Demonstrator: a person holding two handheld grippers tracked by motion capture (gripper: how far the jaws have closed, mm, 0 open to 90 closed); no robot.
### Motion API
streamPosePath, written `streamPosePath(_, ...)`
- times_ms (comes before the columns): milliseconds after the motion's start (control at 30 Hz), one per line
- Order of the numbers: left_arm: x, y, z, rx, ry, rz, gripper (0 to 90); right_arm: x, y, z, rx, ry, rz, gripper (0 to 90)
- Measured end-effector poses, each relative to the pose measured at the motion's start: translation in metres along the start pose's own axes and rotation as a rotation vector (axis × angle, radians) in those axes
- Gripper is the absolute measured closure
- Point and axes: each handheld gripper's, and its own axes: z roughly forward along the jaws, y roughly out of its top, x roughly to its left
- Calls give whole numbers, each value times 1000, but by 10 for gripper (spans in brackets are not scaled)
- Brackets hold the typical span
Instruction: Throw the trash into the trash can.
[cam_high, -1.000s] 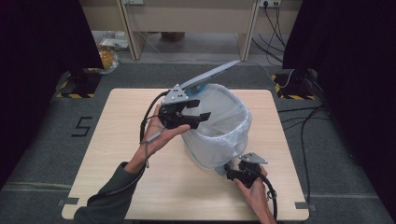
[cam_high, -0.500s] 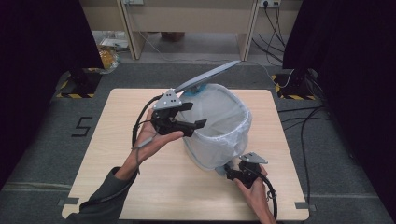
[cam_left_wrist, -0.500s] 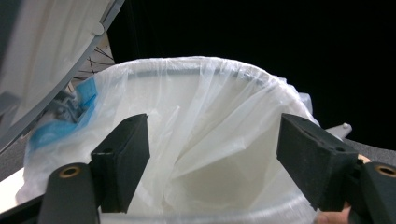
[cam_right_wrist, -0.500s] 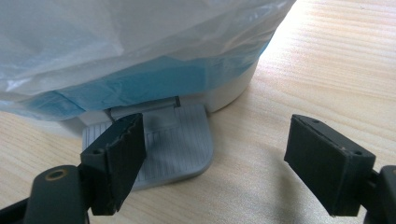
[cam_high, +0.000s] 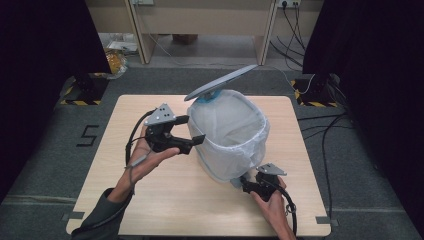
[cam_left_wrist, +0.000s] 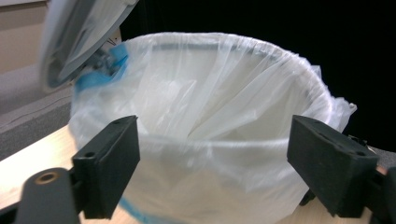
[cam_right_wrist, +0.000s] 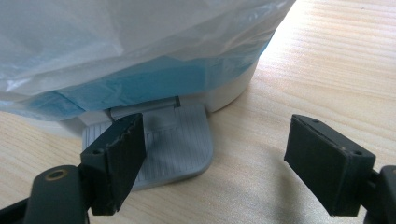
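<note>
White liner bag (cam_high: 235, 131) is fitted over the pedal bin (cam_high: 227, 172) mid-table (cam_high: 150, 210), lid (cam_high: 220, 82) up. Right gripper (cam_right_wrist: 229, 154), fingers apart, presses the pedal (cam_right_wrist: 180, 144), probably keeping it open. Left gripper (cam_left_wrist: 224, 163), fingers apart, faces the rim, likely to adjust the bag.

Left gripper (cam_high: 192, 131) raised, fingers wide apart; right gripper (cam_high: 245, 183) low near the table, fingers likewise spread.

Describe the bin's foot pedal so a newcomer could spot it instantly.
On the wooden table stands a bag-lined bin with its lid raised. At its base on the person's side, a flat, ribbed grey pedal sticks out, beside one jaw of the right hand-held gripper.
</note>
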Motion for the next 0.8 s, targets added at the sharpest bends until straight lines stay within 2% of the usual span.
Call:
streamPosePath(400, 19, -34, -17, 6, 39, -51, 158, 0, 0, 0, 0, -1, 1, 201)
streamPosePath(800, 31, -68, -22, 1, 74, -103, 158, 0, 0, 0, 0, -2, 2, 201)
